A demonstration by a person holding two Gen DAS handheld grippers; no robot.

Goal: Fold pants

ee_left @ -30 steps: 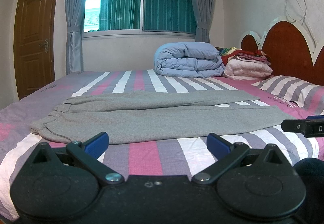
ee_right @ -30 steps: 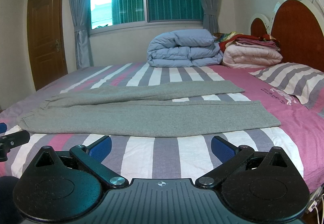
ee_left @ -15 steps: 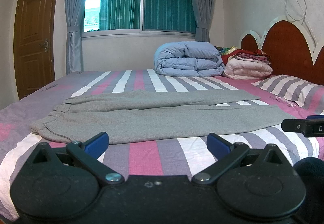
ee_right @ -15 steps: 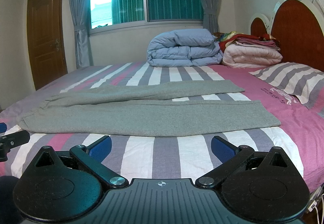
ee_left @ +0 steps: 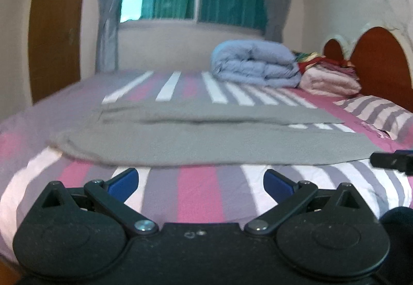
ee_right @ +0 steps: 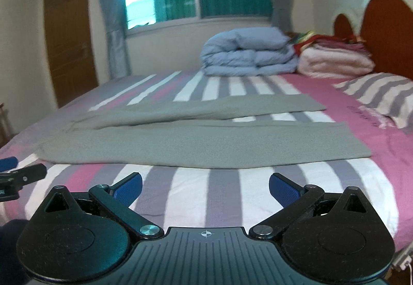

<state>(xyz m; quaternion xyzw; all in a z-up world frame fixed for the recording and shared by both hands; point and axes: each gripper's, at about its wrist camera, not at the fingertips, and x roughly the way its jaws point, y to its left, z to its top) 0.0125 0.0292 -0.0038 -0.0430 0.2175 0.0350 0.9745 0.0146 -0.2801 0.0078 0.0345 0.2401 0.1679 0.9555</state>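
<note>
Grey pants lie spread flat across the striped bed, waistband to the left and both legs stretched right, slightly apart; they also show in the right wrist view. My left gripper is open and empty, just short of the near leg's front edge. My right gripper is open and empty, also just short of that edge. The right gripper's tip shows at the right edge of the left view. The left gripper's tip shows at the left edge of the right view.
A folded blue duvet and a stack of folded bedding sit at the far side by the wooden headboard. A striped pillow lies at the right. The bedsheet is pink, grey and white striped.
Both grippers have tilted down and moved forward towards the pants; the views are blurred by motion. Both stay open. The pants have not moved.
</note>
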